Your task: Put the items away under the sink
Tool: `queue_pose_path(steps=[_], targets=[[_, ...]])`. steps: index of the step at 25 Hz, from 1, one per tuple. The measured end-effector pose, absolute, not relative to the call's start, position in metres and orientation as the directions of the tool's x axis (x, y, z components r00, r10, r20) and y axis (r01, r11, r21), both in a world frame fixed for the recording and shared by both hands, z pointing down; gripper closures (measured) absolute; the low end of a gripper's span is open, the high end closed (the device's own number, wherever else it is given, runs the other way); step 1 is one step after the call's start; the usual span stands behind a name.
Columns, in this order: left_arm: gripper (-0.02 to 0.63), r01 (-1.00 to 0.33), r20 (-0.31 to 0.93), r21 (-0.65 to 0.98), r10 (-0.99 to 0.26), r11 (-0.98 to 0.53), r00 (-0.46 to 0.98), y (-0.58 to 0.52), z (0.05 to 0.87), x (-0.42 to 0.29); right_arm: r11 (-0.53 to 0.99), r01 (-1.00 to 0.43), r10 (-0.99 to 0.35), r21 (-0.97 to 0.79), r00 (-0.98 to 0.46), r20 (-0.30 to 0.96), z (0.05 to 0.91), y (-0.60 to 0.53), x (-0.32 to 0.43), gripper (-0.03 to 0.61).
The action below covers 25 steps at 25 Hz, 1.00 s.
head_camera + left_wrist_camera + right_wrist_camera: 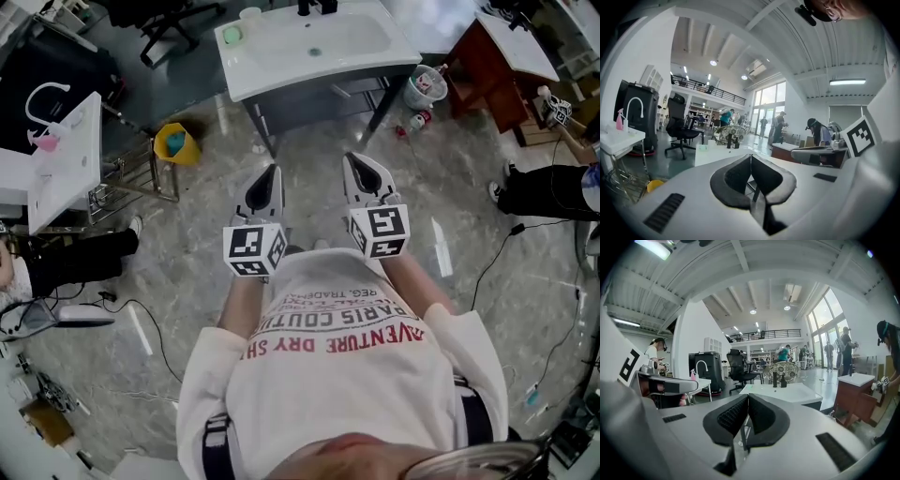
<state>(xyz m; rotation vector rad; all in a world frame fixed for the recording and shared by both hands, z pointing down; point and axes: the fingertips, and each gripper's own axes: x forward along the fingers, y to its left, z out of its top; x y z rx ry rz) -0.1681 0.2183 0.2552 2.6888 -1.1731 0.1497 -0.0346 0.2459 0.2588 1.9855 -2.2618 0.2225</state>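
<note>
The white sink [309, 42] on its dark frame stands ahead of me at the top of the head view. A small basket of items [427, 87] and little bottles [415, 122] sit on the floor by its right leg. A green sponge-like thing [232, 35] lies on the sink's left corner. My left gripper [272, 172] and right gripper [351, 158] are held side by side at chest height, both pointing at the sink. Each is shut with nothing in it. The left gripper view shows its jaws [750, 157] closed before the sink [712, 153]. The right gripper view shows the same [746, 398].
A yellow bucket [175, 142] sits left of the sink beside a wire rack. A second white sink [67, 159] with a pink spray bottle [44, 141] stands at far left. A brown cabinet [489, 66] is at right. People's legs [548, 190] and cables [497, 262] lie around.
</note>
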Motion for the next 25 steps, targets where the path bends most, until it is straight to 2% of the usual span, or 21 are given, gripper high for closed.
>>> queue_pose_path(steps=[12,25], targets=[[0.591,-0.697,0.239,0.145,-0.659,-0.702,0.713,0.117,0.277,-0.091,0.080,-0.994,-0.968,-0.069,-0.094,0.233,0.285,0.149,0.041,0.552],[0.591,-0.625,0.236,0.187,-0.583,-0.758,0.777,-0.111,0.277,-0.003,-0.021,-0.997,-0.964,-0.073,0.001,0.267,0.288,-0.061,0.124,0.552]])
